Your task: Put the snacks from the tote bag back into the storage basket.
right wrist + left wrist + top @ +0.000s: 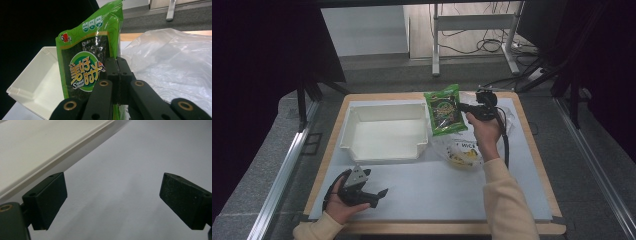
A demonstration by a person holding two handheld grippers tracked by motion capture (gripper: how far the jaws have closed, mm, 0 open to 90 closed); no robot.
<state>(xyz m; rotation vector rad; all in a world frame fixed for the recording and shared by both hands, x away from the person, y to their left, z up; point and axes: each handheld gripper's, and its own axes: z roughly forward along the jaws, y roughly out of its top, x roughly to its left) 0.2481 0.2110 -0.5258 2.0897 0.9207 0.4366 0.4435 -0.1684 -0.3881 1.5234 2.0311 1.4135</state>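
Note:
A green snack packet [444, 109] [86, 65] with dark seaweed showing through hangs in the air over the right edge of the white bin [384, 131] [35, 87]. My right gripper [460, 107] [118, 68] is shut on the packet's edge, its jaws pressed together. My left gripper [377, 197] [113, 202] rests low near the table's front left, open, with only the white mat [130, 170] between its jaws. The bin's wall [37, 152] runs along the upper left of the left gripper view.
A clear plastic bag [462, 150] [175, 62] holding a yellow item lies right of the bin, under my right forearm. The white mat [437, 190] covers a wooden table [332, 145]. A metal desk frame [472, 30] and cables stand beyond the far edge.

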